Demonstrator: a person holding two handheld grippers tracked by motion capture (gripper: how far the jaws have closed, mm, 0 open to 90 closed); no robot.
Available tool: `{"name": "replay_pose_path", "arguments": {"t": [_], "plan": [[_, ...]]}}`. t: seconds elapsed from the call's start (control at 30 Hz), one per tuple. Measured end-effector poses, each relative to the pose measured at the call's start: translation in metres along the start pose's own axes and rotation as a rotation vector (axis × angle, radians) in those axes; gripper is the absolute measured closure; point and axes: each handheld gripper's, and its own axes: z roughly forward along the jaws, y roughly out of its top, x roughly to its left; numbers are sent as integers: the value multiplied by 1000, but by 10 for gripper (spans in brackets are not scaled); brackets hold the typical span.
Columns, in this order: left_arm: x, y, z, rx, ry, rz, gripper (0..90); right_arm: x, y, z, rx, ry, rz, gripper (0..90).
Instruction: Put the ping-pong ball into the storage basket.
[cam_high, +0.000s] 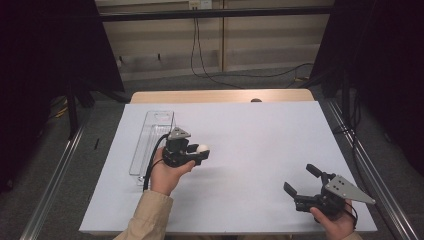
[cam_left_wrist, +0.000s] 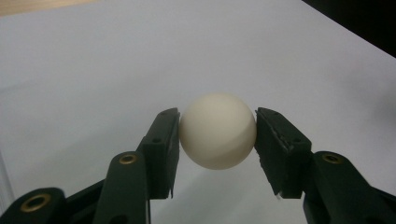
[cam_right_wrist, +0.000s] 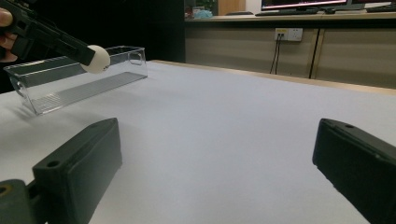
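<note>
Left gripper (cam_high: 199, 151) fingers clamped on white ball (cam_left_wrist: 217, 130), clear tray (cam_high: 151, 140) just beside, right gripper (cam_high: 300, 179) fingers wide, bare white surface (cam_high: 250, 145) between.

dim, soft shadows, dark edges

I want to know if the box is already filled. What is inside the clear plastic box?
The clear plastic box looks empty through its walls in the high view. The left hand-held gripper, shut on the white ball, covers part of it in the right gripper view.
</note>
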Motion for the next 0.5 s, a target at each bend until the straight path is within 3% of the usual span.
{"name": "replay_pose_path", "arguments": {"t": [0.03,0.4,0.5], "plan": [[-1,0,0,-10,1,-16,509,0,0,0,-1,1,-1,8],[4,0,-5,-9,11,-10,509,0,0,0,-2,2,-2,8],[3,0,-6,-23,20,-31,509,0,0,0,0,4,-7,8]]}}
